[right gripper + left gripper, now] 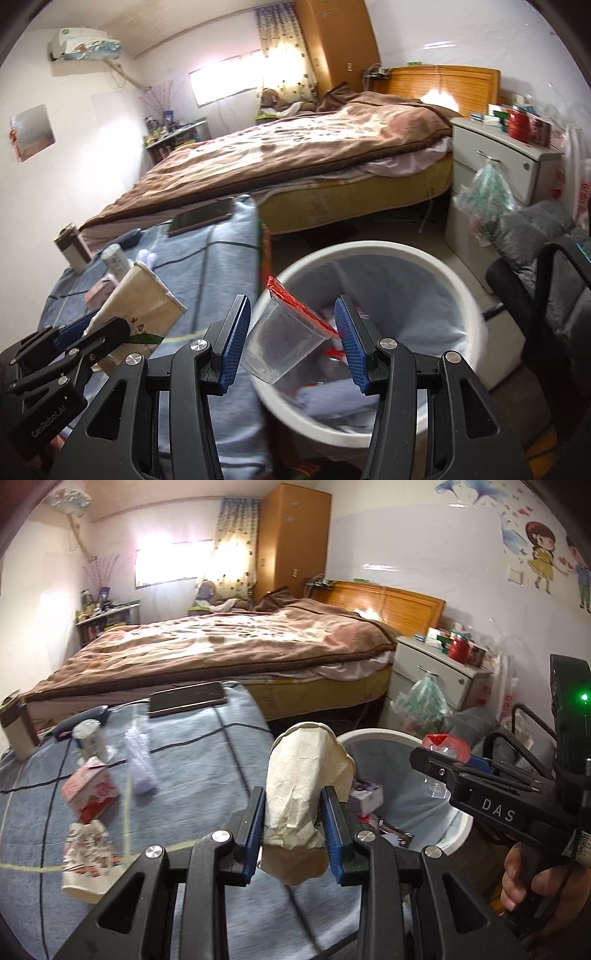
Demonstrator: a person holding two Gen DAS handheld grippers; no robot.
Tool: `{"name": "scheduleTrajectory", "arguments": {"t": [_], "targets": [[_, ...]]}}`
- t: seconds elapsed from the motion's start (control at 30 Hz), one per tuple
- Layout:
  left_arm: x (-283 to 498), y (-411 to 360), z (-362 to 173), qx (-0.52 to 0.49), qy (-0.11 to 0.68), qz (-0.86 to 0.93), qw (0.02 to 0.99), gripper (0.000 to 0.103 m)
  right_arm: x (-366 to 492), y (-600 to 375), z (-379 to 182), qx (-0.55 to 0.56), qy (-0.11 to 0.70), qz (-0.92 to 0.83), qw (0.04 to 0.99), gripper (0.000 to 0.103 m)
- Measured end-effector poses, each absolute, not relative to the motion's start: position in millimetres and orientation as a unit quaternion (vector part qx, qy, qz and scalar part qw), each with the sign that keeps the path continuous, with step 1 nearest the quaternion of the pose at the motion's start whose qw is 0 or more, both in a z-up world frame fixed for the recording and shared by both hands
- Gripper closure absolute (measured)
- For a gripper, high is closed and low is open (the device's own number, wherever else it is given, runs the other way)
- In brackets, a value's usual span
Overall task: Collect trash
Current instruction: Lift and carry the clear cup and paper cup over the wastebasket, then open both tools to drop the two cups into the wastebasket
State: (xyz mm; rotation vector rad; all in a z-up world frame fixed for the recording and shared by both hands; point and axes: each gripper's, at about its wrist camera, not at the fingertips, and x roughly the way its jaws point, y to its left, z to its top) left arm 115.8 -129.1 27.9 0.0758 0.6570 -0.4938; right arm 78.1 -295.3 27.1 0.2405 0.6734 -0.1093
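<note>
My left gripper (pixel 295 827) is shut on a crumpled cream paper bag (pixel 306 775) and holds it at the table's right edge, beside the white trash bin (pixel 458 830). It shows at the lower left of the right wrist view, paper bag (pixel 144 310) in it. My right gripper (pixel 291 336) is open above the bin (pixel 476 317); a clear plastic cup (pixel 280 343) with a red lid lies tilted between its fingers, touching the right finger (pixel 351 347). In the left wrist view the right gripper (pixel 443 760) hangs over the bin with the cup (pixel 447 746).
On the blue checked tablecloth (pixel 207 760) lie a red-white carton (pixel 92 794), a printed paper cup (pixel 88 856), a can (pixel 88 738), clear plastic wrap (pixel 140 764) and a phone (pixel 188 701). A bed, nightstand (pixel 506 166) and black chair (pixel 546 295) stand around the bin.
</note>
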Motion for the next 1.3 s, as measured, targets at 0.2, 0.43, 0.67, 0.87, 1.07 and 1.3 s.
{"name": "scheduleTrajectory", "arguments": {"t": [0.2, 0.43, 0.67, 0.87, 1.07, 1.3], "targets": [[117.2, -162.0, 23.7, 0.051, 0.326, -0.263, 0.907, 0.071, 76.9, -318.1, 20.0, 0.126, 0.339, -0.075, 0.929, 0.053], [118.6, -192.6, 15.3, 0.056, 0.336, -0.282, 0.897, 0.071, 75.2, -341.1, 11.3, 0.130, 0.351, -0.094, 0.922, 0.053], [126.7, -211.0, 6.5, 0.055, 0.349, -0.292, 0.889, 0.071, 76.9, -358.4, 0.6, 0.131, 0.371, -0.105, 0.913, 0.053], [130.2, -218.7, 0.2, 0.057, 0.359, -0.296, 0.883, 0.071, 79.2, -363.5, -8.0, 0.125, 0.384, -0.105, 0.909, 0.053], [131.8, -217.5, -1.7, 0.052, 0.364, -0.298, 0.881, 0.060, 81.8, -362.1, -10.1, 0.114, 0.389, -0.097, 0.909, 0.053], [131.9, -209.8, -1.9, 0.043, 0.366, -0.290, 0.883, 0.047, 79.8, -362.3, -9.4, 0.106, 0.389, -0.110, 0.909, 0.048]]}}
